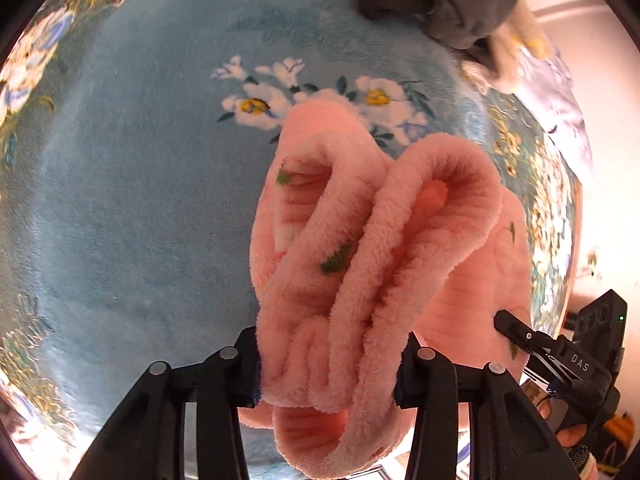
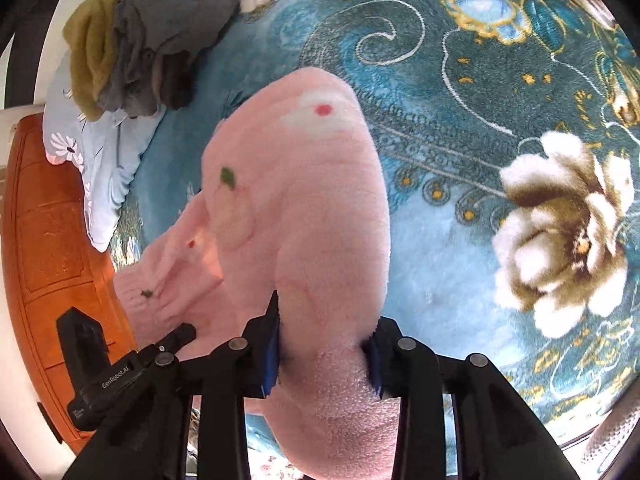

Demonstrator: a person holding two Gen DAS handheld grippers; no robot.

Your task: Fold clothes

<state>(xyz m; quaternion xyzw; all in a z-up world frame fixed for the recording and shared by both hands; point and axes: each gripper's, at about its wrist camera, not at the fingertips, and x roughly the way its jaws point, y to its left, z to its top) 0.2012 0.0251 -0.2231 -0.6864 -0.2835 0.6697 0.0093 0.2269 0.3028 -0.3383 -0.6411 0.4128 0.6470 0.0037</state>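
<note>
A pink fleece garment [image 1: 360,264] with small green and red marks hangs bunched in folds above the blue floral blanket [image 1: 132,184]. My left gripper [image 1: 328,364] is shut on a thick bunch of it. My right gripper [image 2: 324,352] is shut on another part of the same garment [image 2: 304,208], which stretches away from it over the blanket [image 2: 460,240]. The right gripper also shows at the right edge of the left wrist view [image 1: 516,332], and the left gripper at the lower left of the right wrist view [image 2: 176,336].
A pile of grey, olive and white clothes [image 2: 140,40] lies at the far edge of the blanket, also seen in the left wrist view [image 1: 460,0]. A light blue floral sheet [image 2: 92,152] and an orange wooden bed frame [image 2: 48,248] border the blanket.
</note>
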